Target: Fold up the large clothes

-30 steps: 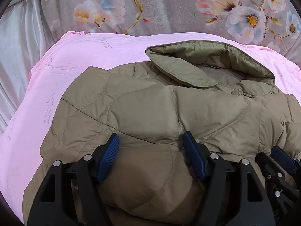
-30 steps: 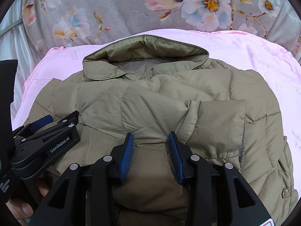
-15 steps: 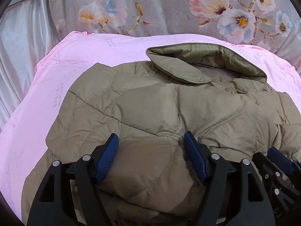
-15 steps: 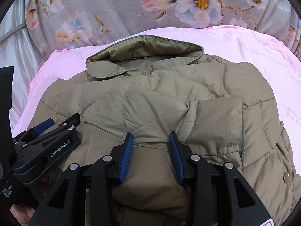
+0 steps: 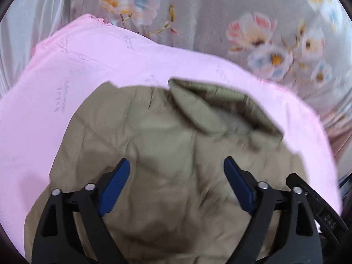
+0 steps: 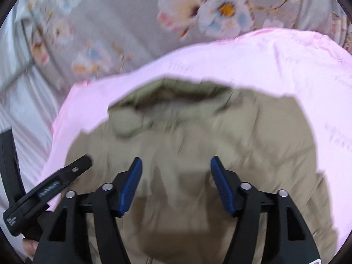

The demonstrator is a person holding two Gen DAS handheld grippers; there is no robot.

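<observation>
An olive-khaki quilted puffer jacket [image 5: 167,154] lies folded on a pink sheet [image 5: 55,83], collar [image 5: 220,107] at the far end. It also shows in the right wrist view [image 6: 198,136]. My left gripper [image 5: 177,184] is open above the jacket's near part, nothing between its blue pads. My right gripper [image 6: 176,180] is open too, wider than before, above the jacket. The left gripper's body [image 6: 55,184] shows at the left of the right wrist view. Both views are blurred by motion.
A grey floral bedcover [image 5: 242,22] lies beyond the pink sheet [image 6: 286,66]. Pale striped fabric [image 6: 19,101] runs along the left side. The right gripper's body [image 5: 319,206] shows at the right edge of the left wrist view.
Both grippers have lifted and pulled back from the jacket, which now looks smaller and farther. The right gripper's fingers have opened wider. The jacket stays on the sheet.
</observation>
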